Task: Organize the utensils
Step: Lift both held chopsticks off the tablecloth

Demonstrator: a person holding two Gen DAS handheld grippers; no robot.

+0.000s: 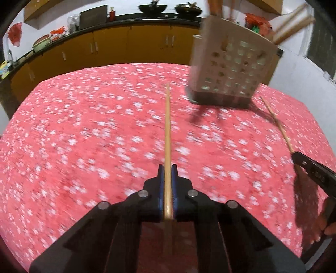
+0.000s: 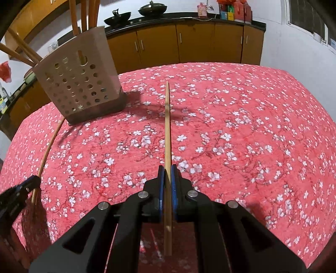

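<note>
Chopsticks are being gripped, one in each of my claws. My left claw point(image 1: 167, 170), at the lower centre of the left wrist view, is clenching on one chopstick point(image 1: 167, 134); the stick is running straight up the frame from between the blue pads point(image 1: 161, 184), its far tip ending at mid-frame over the red flowered cloth point(image 1: 84, 136) that is covering the bench. My right claw point(image 2: 167, 171), at the lower centre of the right wrist view, is clenching on a second chopstick point(image 2: 167, 130), which is likewise pointing up the frame, with a short length sticking out behind the pads.

The beige perforated holder point(image 2: 82, 84) is standing on the cloth at the upper left of the right wrist view and the upper right of the left wrist view, with wooden handles point(image 2: 84, 14) rising out of its top. Each claw is appearing at the lower edge of the other's view. Yellow cabinets point(image 2: 189, 44) are running along the back wall, and dark woks point(image 1: 171, 8) are sitting on their black top.
</note>
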